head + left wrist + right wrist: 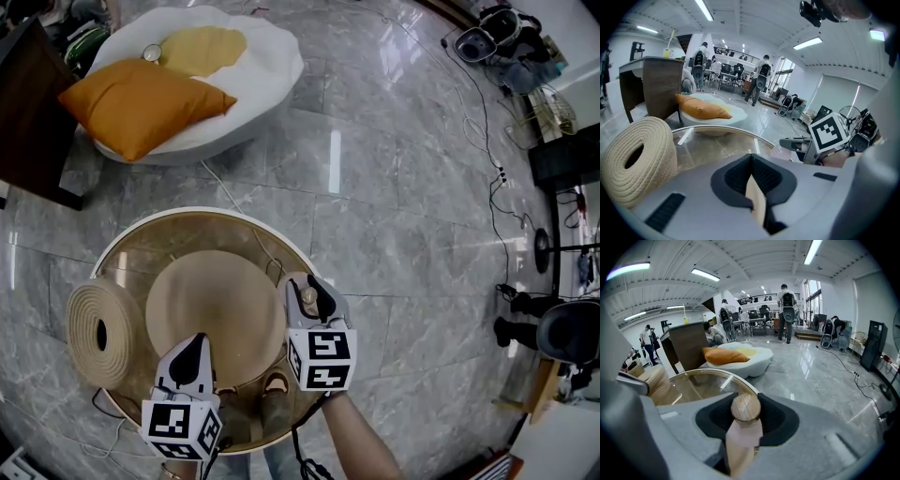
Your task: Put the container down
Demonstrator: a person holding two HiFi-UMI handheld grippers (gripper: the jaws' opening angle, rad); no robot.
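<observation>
Two tongs are at work over a round glass worktop [187,239], and both are gripping something; the right tongs [314,295] are closed on the container [740,437], a pale pink vessel topped by a round wooden stopper [746,408], with the dark pads pressing on either side just below the stopper; in the head view the container sits at the right edge of the worktop, upright between the jaws, and whether its base touches the glass cannot be told; the left tongs [194,352] are clamped on the thin near rim of a tan dish [220,305], a wide round piece that covers the middle of the worktop; the left gripper view shows that rim as a narrow beige strip pinched between the pads; whether the dish lies flat on the glass or is raised is unclear; a coiled rope ring [101,333] stands on edge at the left rim of the worktop, just beside the dish; beyond the worktop, on the grey marble floor [394,216], a white lounge seat [267,66] carries an orange cushion [141,103].
</observation>
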